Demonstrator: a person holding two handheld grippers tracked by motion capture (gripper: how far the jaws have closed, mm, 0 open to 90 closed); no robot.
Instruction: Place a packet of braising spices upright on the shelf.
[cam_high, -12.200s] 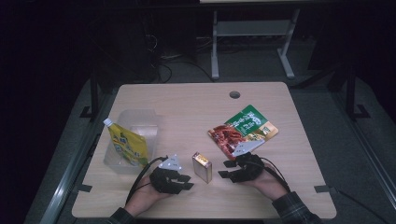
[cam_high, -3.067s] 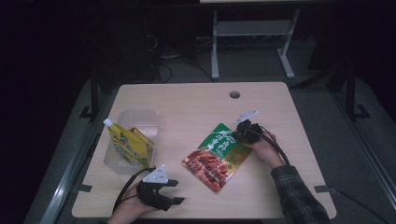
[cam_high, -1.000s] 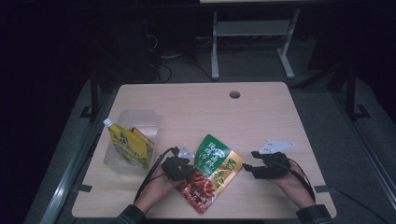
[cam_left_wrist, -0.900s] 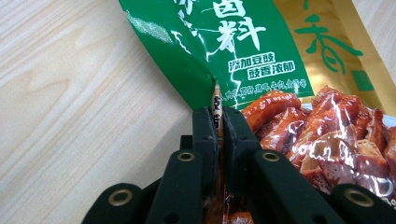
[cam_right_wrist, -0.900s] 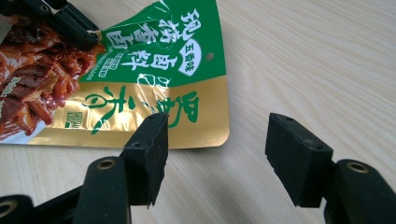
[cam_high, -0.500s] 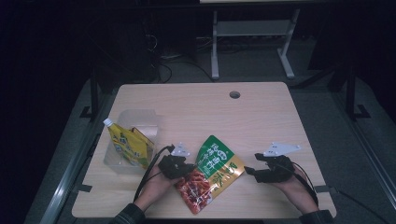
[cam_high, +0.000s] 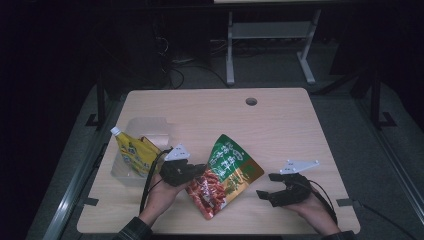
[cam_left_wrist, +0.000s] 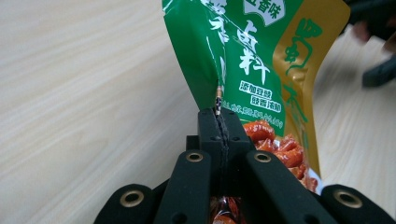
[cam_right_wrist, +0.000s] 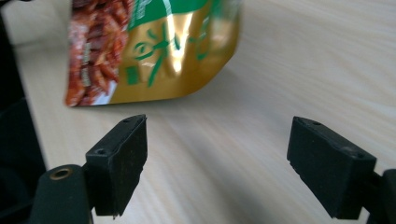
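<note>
From the high view: gripping a green and red snack bag (cam_high: 225, 175) with the left gripper (cam_high: 200, 171), just to the right of the clear box (cam_high: 145, 127). Tipped up on a slant above the table (cam_high: 210, 105), with one corner hanging low. Cannot tell if that corner touches the wood. Inside the clear box, a yellow pouch (cam_high: 131, 152), already put away. Farther right of the clear box, past the bag, the right gripper (cam_high: 267, 192), held low and well apart from the bag.

From the left gripper view: jaws pressed tight together on the thin side edge of the bag. No gap at all between them. Green top of the bag up high, red snack picture down by the jaws.

From the right gripper view: jaws wide apart, with nothing between them but bare wood. Gold and red end of the bag up ahead, not touching.

Looks like packing things into the clear box. Done so far, most likely: picking the bag up. Left to do, by the look of it: carrying it over to the clear box, lowering it in beside the pouch, and letting go.
</note>
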